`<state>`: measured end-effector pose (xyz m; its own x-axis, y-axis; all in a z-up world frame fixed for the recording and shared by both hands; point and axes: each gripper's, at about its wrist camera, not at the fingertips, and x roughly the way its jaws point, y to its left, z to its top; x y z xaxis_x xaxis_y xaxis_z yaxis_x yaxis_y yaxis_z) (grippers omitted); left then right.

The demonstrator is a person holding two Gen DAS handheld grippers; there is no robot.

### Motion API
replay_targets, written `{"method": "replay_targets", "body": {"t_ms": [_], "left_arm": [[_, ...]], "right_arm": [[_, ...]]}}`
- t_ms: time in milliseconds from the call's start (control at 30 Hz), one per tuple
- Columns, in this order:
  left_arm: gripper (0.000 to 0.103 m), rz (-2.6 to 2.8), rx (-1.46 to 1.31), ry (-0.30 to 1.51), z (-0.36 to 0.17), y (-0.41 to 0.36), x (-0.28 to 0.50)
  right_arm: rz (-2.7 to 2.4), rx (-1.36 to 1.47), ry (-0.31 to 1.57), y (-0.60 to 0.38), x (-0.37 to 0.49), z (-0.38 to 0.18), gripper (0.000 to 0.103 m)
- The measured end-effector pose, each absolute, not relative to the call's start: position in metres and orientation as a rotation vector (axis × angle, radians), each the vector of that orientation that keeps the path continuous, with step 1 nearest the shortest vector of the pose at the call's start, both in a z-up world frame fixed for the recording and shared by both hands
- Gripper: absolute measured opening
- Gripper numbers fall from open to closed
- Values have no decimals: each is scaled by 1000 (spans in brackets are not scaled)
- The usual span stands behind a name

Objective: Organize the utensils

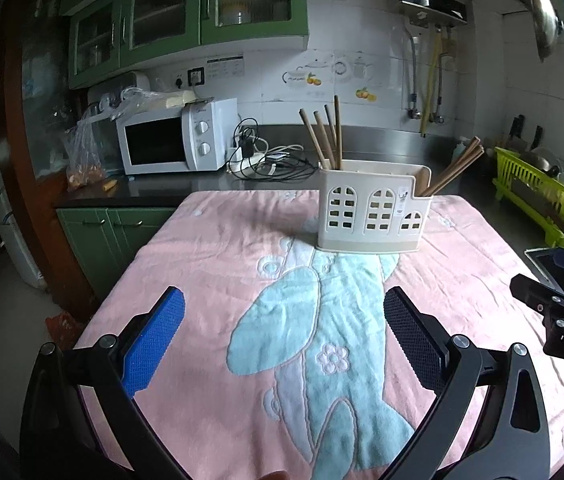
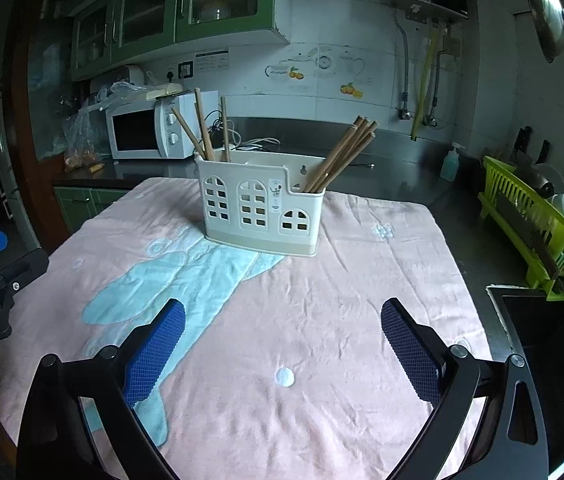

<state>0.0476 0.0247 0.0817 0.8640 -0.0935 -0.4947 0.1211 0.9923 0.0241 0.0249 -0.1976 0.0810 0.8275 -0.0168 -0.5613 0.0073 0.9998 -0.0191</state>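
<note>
A cream utensil holder with window cut-outs stands on the far middle of a pink towel. Several wooden chopsticks stand in its left compartment. Several more lean right out of its right compartment. My left gripper is open and empty, low over the near part of the towel. My right gripper is open and empty, also near the front. Both are well short of the holder.
A white microwave and a tangle of cables sit on the dark counter behind. A green dish rack stands at the right, beside a sink. The right gripper's body shows at the right edge.
</note>
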Motion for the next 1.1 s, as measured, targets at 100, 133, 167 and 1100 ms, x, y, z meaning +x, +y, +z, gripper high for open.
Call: {"method": "replay_targets", "body": {"t_ms": [100, 133, 167, 1100], "left_arm": [[99, -86, 74, 521, 79, 23, 48], [98, -85, 76, 523, 79, 22, 48], [99, -84, 79, 524, 78, 22, 48], [99, -46, 119, 587, 60, 12, 53]], "right_arm": [[-13, 0, 602, -201, 24, 77, 95], [-13, 2, 604, -201, 24, 76, 95], [-14, 5, 608, -201, 24, 74, 95], [-13, 2, 629, -197, 21, 65, 95]]}}
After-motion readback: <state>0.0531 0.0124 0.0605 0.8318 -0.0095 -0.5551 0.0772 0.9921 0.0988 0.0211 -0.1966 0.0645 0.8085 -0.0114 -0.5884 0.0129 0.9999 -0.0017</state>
